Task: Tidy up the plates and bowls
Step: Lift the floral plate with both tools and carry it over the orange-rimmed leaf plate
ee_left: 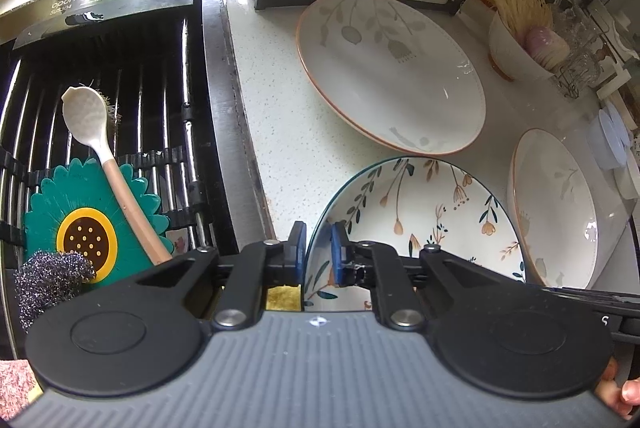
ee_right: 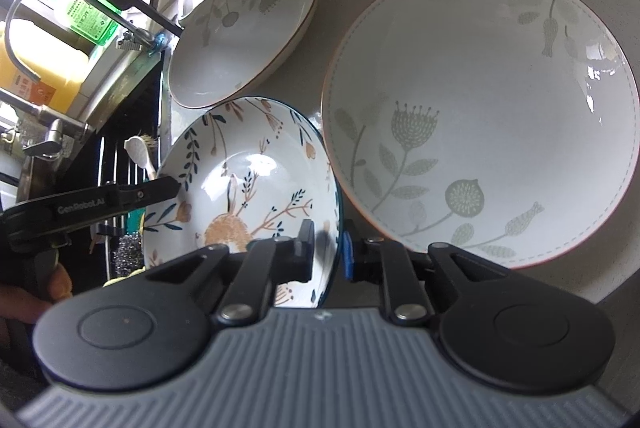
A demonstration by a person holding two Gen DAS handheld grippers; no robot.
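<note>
On the speckled bench [ee_left: 280,132] beside the sink: both my tools clamp one floral bowl [ee_left: 424,212].
Left tool [ee_left: 318,252] and right tool [ee_right: 329,248] grip opposite rims; white plates lie beyond.

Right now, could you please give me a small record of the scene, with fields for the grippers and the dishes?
left gripper: shut on the left rim of the floral bowl
right gripper: shut on the right rim of the same bowl
grey-leaf plates: two on the counter, one behind, one to the right
sink rack: spoon, scourer, sunflower mat
</note>
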